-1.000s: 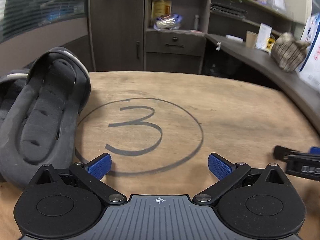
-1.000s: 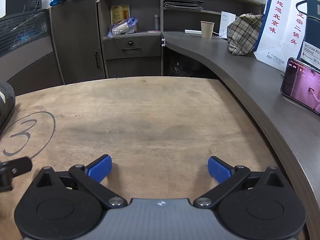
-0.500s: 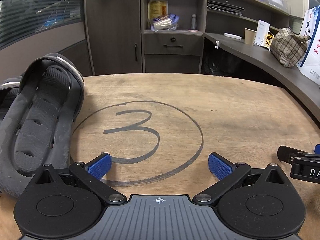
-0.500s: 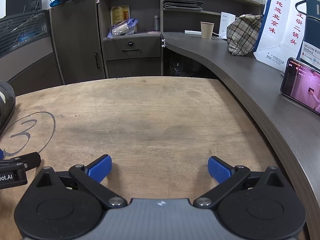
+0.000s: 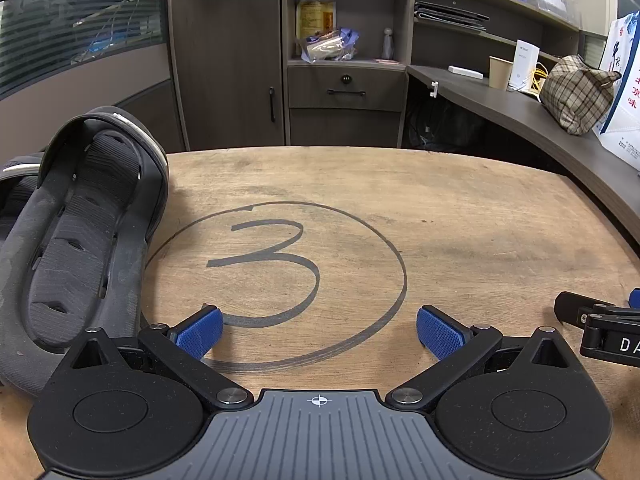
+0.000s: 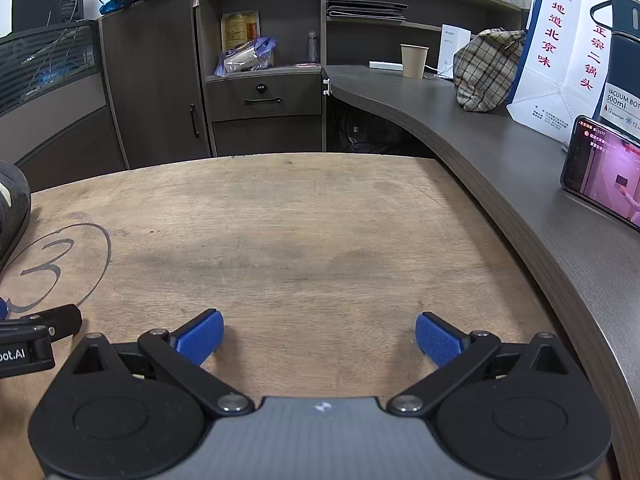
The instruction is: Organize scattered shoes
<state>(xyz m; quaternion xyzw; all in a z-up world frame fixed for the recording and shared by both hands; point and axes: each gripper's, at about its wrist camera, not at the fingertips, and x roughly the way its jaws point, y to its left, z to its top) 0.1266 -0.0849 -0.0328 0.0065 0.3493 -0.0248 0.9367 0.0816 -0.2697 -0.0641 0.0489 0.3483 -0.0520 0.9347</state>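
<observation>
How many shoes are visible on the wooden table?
2. One dark slipper lies left of the circle marked 3. A second peeks out behind it at the left edge, mostly hidden. More may be out of view.

On the table a sandal lies at the left, its edge just touching the left side of the drawn circle with the 3 inside. A second sandal sits behind and left of it (mostly hidden). The left gripper is at the circle's near edge, the right gripper to its right over bare wood. Behind the table stands a cabinet. A desk curves along the table's right side, bearing a cup, a bag and, nearer, a phone.
</observation>
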